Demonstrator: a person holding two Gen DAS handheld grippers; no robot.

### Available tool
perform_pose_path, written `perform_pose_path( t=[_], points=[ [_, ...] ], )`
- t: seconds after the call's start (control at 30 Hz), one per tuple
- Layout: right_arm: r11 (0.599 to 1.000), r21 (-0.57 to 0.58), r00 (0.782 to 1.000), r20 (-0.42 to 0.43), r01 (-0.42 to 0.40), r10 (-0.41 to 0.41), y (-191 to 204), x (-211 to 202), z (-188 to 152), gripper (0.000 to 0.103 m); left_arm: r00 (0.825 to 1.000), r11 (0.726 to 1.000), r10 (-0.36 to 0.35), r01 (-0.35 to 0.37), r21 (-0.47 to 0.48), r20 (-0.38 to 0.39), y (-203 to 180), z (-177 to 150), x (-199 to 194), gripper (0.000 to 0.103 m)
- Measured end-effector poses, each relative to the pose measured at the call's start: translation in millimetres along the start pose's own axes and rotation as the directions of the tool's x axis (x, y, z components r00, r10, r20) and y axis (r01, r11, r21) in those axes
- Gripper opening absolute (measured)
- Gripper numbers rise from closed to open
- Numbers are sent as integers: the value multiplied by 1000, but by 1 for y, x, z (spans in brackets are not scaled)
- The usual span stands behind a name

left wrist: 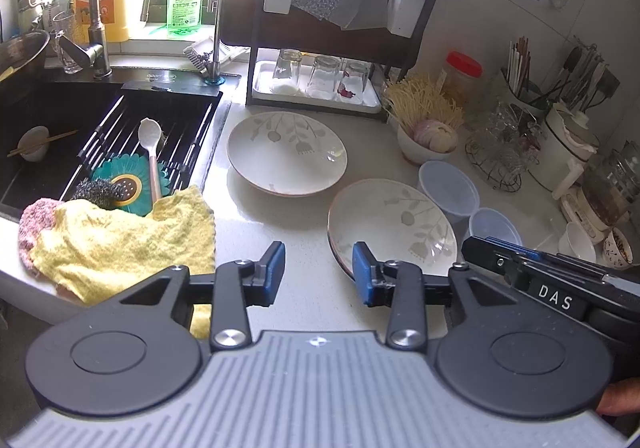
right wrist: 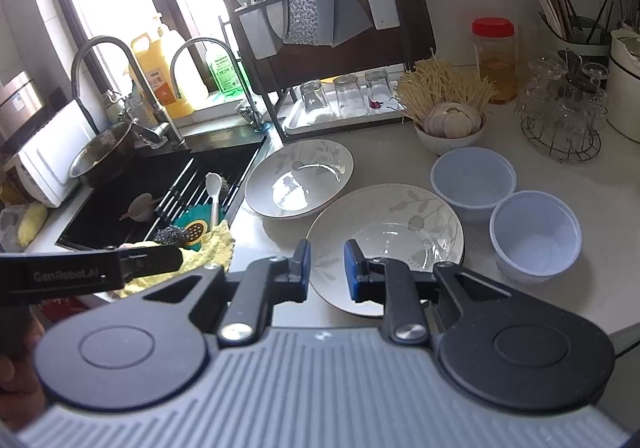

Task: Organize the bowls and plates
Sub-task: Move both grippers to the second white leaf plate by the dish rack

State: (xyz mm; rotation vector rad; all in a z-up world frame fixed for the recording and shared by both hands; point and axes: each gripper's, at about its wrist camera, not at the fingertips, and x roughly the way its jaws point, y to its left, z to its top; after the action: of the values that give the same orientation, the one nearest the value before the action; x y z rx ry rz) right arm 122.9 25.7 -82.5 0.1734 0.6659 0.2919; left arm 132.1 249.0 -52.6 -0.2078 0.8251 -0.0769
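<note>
White plates with grey leaf drawings sit on the counter next to the black sink (right wrist: 160,184). The far plate (right wrist: 300,178) is just beside the sink and seems to lean up a bit on one side. The near plate (right wrist: 386,236) is a little further from the sink and looks like it sits on top of a second plate, because a dark rim shows under it. Two pale blue plastic bowls (right wrist: 474,178) (right wrist: 536,234) stand side by side on the far side of the near plate from the sink. They touch or almost touch.

I think the job is only partly done. The near plates may be stacked already. The far plate is not on the pile yet, and the two blue bowls are not one inside the other.

The left gripper (left wrist: 319,274) hovers over the counter between the yellow cloth (left wrist: 120,244) and the near plate. Its jaws are partly open with nothing between them. The right gripper (right wrist: 327,268) hovers over the near plate's front edge. Its jaws are narrow and they hold nothing.
</note>
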Motion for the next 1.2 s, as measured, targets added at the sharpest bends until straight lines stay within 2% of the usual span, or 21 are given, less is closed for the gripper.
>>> perform_pose_path(
  t=[0.77, 0.9, 1.2],
  points=[
    [988, 139, 991, -128, 66, -48, -4, 150, 76, 23, 990, 998, 12, -19, -52, -143, 94, 104, 130, 47],
    [986, 151, 989, -137, 73, -52, -3, 173, 90, 23, 987, 996, -10, -5, -94, -160, 113, 121, 154, 47],
    [979, 175, 982, -170, 110, -80, -16, 213, 99, 23, 979, 997, -21, 5, -81, -204, 125, 140, 209, 47]
  ],
)
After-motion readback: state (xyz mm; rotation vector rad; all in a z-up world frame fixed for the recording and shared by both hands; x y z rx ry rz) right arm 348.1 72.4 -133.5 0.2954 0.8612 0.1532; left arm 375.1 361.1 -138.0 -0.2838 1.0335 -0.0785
